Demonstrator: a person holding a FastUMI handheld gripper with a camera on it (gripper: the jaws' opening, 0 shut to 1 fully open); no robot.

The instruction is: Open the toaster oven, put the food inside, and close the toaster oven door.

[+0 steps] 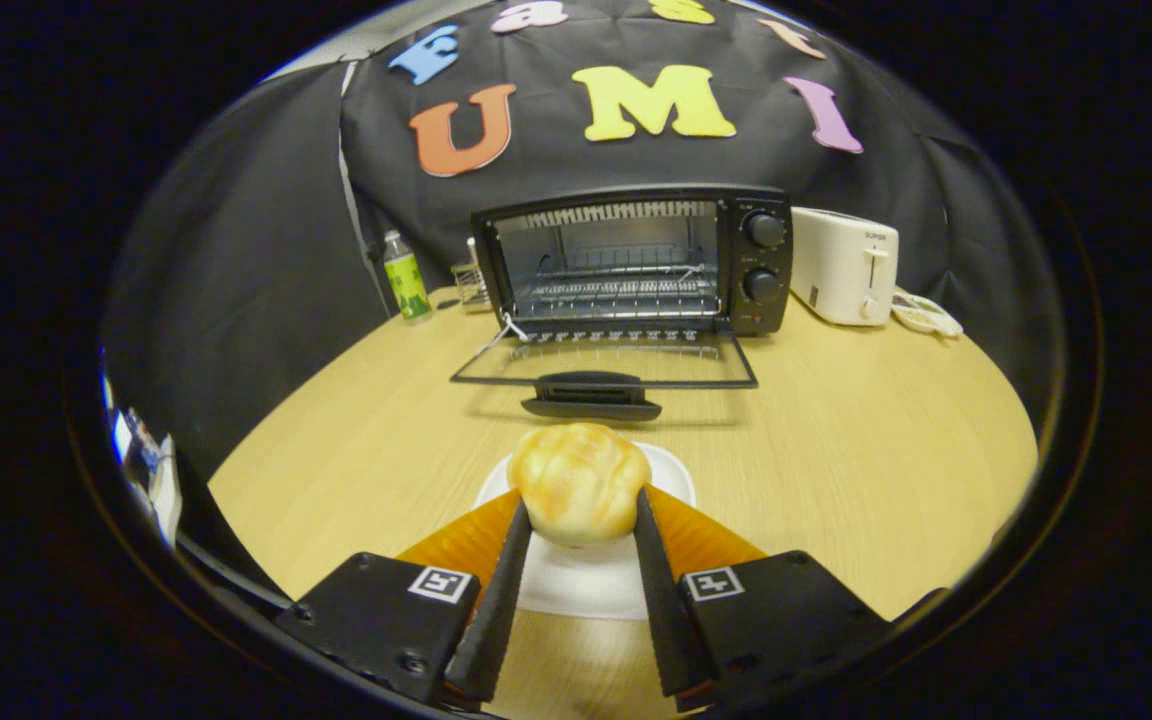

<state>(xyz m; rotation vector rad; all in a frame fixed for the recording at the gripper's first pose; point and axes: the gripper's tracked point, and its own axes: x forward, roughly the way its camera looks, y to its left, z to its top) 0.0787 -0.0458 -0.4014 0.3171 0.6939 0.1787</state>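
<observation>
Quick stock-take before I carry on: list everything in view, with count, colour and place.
Toaster oven: one, black, far side of table, door folded down open.
Bread roll: one, golden, between the fingers, over the plate.
Plate: one, white, on table under the roll.
Toaster: one, white, right of the oven.
Bottle: one, green label, left of the oven.
Small rack: one, wire, between bottle and oven.
Dish: one, patterned, right of the toaster.
Table: one, light wood.
Gripper: one, black, fingers pressing both sides of the roll.
</observation>
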